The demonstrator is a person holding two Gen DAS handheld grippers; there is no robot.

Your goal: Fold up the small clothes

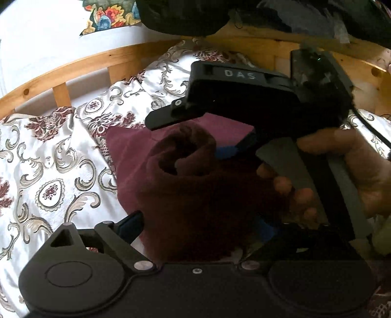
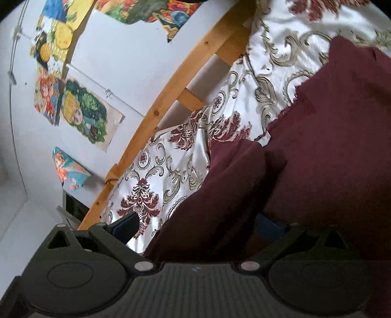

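A maroon garment (image 1: 185, 195) lies bunched on the patterned bedspread (image 1: 48, 159), its top rolled into a tube-like fold. My left gripper (image 1: 198, 225) stands wide apart around the bunch, and I see no pad pressing on it. The right gripper (image 1: 188, 139), held by a hand (image 1: 361, 176), comes in from the right. Its blue lower fingertip (image 1: 227, 151) touches the rolled fold and its upper finger is free above the cloth. In the right wrist view the right gripper (image 2: 195, 227) is open; the maroon garment (image 2: 330, 146) covers its right finger while its left finger (image 2: 124, 227) is over the bedspread (image 2: 171, 171).
A curved wooden bed rail (image 1: 73, 66) runs behind the bedspread, with a white wall (image 2: 136, 61) beyond it bearing several colourful pictures (image 2: 83, 110). Dark clothing (image 1: 183, 14) hangs at the top of the left wrist view.
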